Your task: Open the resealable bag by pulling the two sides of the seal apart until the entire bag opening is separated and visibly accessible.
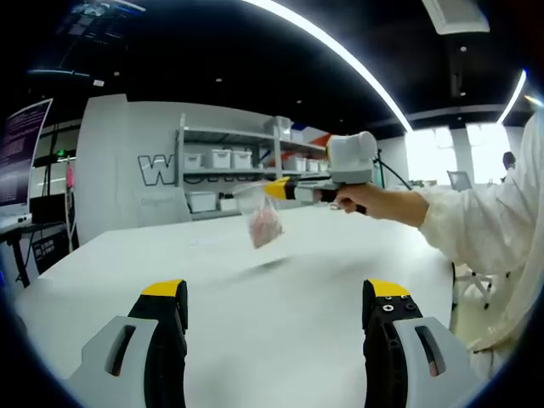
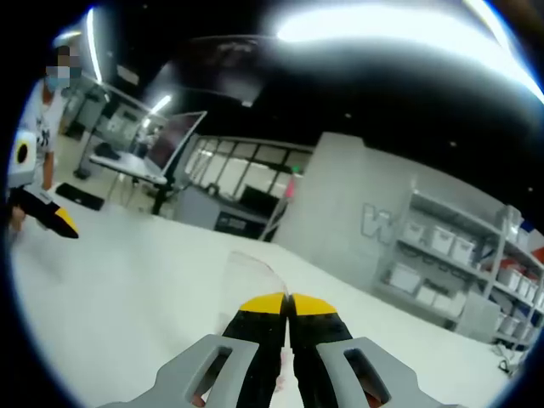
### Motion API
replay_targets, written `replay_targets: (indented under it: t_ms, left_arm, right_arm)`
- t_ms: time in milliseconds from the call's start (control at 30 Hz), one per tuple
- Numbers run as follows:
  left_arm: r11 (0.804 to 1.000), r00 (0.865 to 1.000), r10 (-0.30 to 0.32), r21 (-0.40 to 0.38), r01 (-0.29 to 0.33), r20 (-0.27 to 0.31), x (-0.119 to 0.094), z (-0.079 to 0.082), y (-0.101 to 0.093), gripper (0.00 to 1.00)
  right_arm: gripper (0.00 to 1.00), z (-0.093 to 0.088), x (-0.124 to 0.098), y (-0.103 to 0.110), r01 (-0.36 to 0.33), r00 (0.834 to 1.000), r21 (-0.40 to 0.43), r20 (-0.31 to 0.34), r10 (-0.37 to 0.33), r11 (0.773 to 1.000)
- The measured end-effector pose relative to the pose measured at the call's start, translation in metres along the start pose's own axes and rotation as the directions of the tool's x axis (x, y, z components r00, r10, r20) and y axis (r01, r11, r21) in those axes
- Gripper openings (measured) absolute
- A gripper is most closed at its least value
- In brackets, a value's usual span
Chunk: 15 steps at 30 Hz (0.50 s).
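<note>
A clear resealable bag (image 1: 263,220) with pink contents hangs in the air over the white table (image 1: 255,340). My right gripper (image 1: 274,189), held by a hand in a white sleeve, is shut on the bag's top edge. In the right gripper view its yellow-tipped jaws (image 2: 287,303) are pressed together, with a strip of the bag's clear film (image 2: 248,276) showing just beyond them. My left gripper (image 1: 274,293) stands wide open, nothing between its jaws, well short of the bag. The left gripper's yellow tip (image 2: 61,223) also appears at the far left of the right gripper view.
Shelves with white bins (image 1: 223,160) stand behind the table against a grey wall. A monitor (image 1: 25,153) and desk sit to the left. A person (image 2: 38,110) holds the left gripper. More shelving (image 2: 442,246) is to the right.
</note>
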<state>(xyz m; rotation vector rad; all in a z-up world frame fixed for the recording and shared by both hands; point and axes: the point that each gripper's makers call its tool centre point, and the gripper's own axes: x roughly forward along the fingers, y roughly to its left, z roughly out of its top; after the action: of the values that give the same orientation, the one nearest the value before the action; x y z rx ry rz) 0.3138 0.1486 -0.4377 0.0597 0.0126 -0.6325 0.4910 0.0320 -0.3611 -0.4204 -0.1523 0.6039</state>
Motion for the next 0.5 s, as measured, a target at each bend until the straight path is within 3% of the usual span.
replay_targets:
  t_ms: [500]
  left_arm:
    - [1.000, 1.000, -0.001, -0.002, 0.001, 0.004, -0.006, 0.005, 0.003, 0.83]
  right_arm:
    - [0.00, 0.015, -0.020, 0.021, -0.051, 0.999, -0.021, 0.003, 0.051, 0.998]
